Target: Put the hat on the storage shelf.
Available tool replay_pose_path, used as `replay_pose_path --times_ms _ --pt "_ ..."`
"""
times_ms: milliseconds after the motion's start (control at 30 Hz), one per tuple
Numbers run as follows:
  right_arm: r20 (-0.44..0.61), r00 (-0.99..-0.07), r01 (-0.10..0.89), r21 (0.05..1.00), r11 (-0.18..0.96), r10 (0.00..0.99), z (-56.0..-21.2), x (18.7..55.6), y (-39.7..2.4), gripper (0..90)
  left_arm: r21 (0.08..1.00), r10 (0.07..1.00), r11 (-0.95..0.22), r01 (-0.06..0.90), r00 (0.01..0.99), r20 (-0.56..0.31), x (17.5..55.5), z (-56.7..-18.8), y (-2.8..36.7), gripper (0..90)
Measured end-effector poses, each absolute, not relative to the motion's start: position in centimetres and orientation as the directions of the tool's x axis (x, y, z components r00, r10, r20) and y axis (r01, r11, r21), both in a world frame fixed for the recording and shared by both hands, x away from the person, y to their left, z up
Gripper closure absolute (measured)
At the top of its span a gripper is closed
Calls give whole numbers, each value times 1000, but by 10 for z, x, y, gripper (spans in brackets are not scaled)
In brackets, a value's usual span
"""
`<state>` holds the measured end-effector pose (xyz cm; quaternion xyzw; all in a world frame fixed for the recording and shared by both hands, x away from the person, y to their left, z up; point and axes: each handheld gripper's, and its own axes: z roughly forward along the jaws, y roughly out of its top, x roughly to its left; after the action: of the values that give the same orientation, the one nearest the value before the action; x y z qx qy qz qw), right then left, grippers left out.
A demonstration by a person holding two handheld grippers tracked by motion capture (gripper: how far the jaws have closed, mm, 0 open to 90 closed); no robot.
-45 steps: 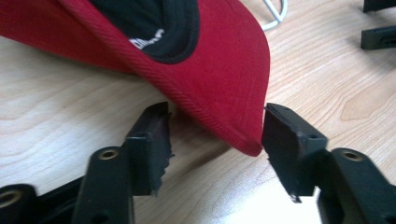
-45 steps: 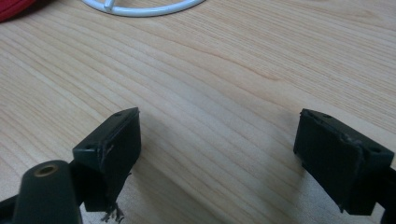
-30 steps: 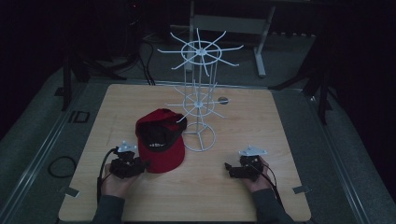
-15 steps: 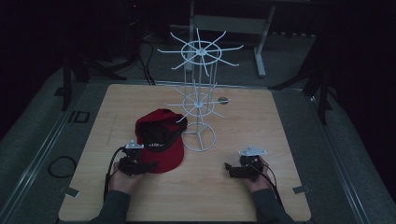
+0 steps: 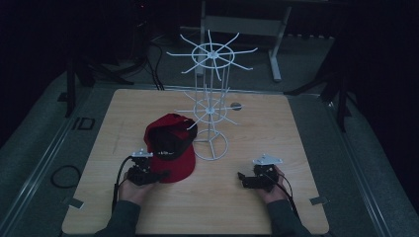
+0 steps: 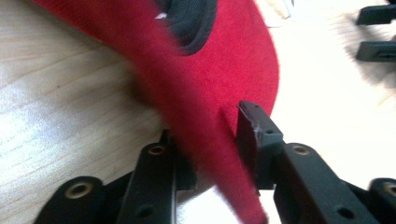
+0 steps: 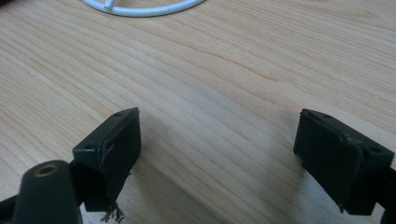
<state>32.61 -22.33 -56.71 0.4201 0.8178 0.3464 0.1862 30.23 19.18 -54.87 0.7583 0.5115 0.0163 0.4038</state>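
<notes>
A red cap (image 5: pixel 170 148) with a black inner band lies upside down on the wooden table (image 5: pixel 281 128), against the base of a white wire hat stand (image 5: pixel 212 111). My left gripper (image 5: pixel 157 174) is at the cap's near edge. In the left gripper view its jaws (image 6: pixel 208 140) stand close on either side of the red brim (image 6: pixel 219 70) and pinch it. My right gripper (image 5: pixel 242 178) rests low over bare wood at the front right, jaws pointing left. In the right gripper view it (image 7: pixel 219 140) is wide open with nothing between its fingers.
The stand's round base ring (image 7: pixel 140 9) lies just beyond the right gripper's jaws. A small dark disc (image 5: pixel 236 105) sits on the table behind the stand. Cables and metal frame legs (image 5: pixel 274 49) stand on the dark floor beyond the table's far edge.
My left gripper has moved right to the cap's brim and closed around it. The right gripper has stayed in place, open.
</notes>
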Motion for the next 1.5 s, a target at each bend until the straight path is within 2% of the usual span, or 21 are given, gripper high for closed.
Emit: replay_pose_path --times_ms 200,400,733,1500 --pt "-13 -578 558 723 407 816 -567 326 -223 147 644 794 -155 749 482 -370 299 -545 195 760" --pt "-14 -578 557 723 408 816 -567 326 -223 147 678 798 -112 726 472 -373 295 -538 202 846" --pt "-13 -577 559 723 407 816 -567 326 -223 147 706 835 -75 704 432 -342 294 -535 210 854" --pt "-13 -577 559 723 406 816 -567 326 -223 147 753 861 1 658 383 -335 288 -518 228 852"
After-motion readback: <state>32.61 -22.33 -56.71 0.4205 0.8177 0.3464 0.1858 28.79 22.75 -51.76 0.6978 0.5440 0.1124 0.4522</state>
